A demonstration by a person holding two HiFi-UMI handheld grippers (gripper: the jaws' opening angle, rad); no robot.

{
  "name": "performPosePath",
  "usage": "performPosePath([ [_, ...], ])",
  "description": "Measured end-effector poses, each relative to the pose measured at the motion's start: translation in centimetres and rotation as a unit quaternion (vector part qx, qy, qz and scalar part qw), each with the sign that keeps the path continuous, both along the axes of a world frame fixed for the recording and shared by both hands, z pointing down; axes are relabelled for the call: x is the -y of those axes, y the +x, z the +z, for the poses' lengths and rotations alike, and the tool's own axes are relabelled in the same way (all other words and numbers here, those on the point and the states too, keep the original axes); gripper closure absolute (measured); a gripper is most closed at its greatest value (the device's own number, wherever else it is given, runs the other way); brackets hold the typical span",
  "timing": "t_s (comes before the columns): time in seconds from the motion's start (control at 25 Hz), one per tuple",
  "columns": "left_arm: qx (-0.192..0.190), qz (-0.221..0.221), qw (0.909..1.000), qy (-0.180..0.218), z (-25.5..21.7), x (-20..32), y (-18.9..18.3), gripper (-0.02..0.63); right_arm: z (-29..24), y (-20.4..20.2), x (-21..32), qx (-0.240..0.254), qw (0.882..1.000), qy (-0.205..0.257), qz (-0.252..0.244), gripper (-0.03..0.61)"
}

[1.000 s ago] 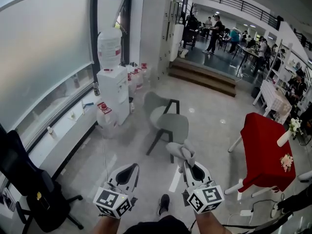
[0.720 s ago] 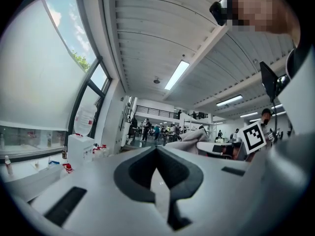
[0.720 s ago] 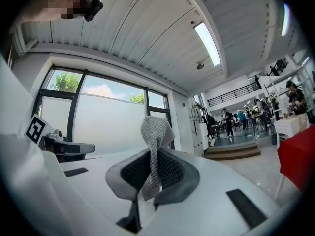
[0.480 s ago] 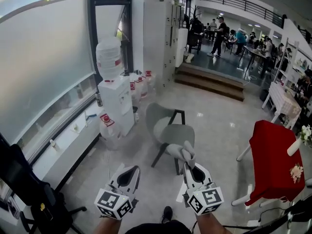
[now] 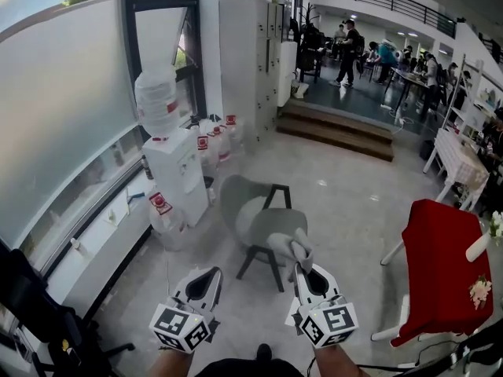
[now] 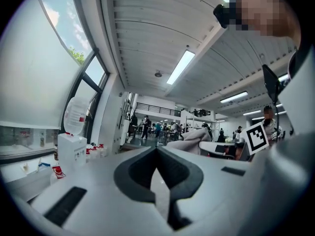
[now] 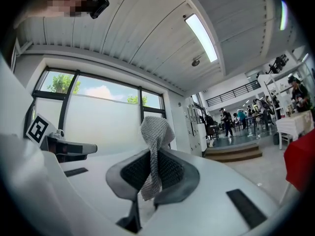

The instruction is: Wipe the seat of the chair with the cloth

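Glossy grey flooring (image 5: 354,203) is spread through a large hall, which is bounded at the left by a frosted window (image 5: 63,108). A red-covered table (image 5: 440,265) is seen at the right and a water dispenser (image 5: 174,175) by the window. The grey chair (image 5: 263,222) is placed between them, ahead of both grippers and apart from them. Its seat (image 5: 275,226) is not yet touched, so the wiping is judged not begun, with the approach left to make. The right gripper (image 5: 305,269) is clamped on the grey knitted cloth (image 5: 295,248), which is bunched above its jaws. The left gripper (image 5: 214,272) is closed, with nothing held between its jaws.
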State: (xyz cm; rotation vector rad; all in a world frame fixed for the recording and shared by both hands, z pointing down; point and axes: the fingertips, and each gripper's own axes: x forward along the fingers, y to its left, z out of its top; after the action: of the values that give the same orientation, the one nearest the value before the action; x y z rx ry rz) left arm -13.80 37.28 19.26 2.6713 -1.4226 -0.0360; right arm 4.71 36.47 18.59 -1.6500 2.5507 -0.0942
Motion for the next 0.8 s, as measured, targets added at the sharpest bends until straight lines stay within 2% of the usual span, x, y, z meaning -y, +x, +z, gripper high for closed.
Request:
performPosePath([
  [0.44,0.004,0.008,0.9998,-0.02,0.9,6.2,4.4,0.607,0.8,4.5,5.9,0.007,1.0,-0.008,0.007,0.548],
  [0.64,0.0,0.017,0.9997,-0.019,1.1,9.6,4.6,0.607,1.0,5.0,8.5,0.005,1.0,-0.011,0.024,0.548],
  [0.8,-0.002,0.023,0.9996,-0.016,0.9,12.8,3.3,0.607,0.7,3.5,10.8,0.001,0.999,-0.013,0.034,0.548],
])
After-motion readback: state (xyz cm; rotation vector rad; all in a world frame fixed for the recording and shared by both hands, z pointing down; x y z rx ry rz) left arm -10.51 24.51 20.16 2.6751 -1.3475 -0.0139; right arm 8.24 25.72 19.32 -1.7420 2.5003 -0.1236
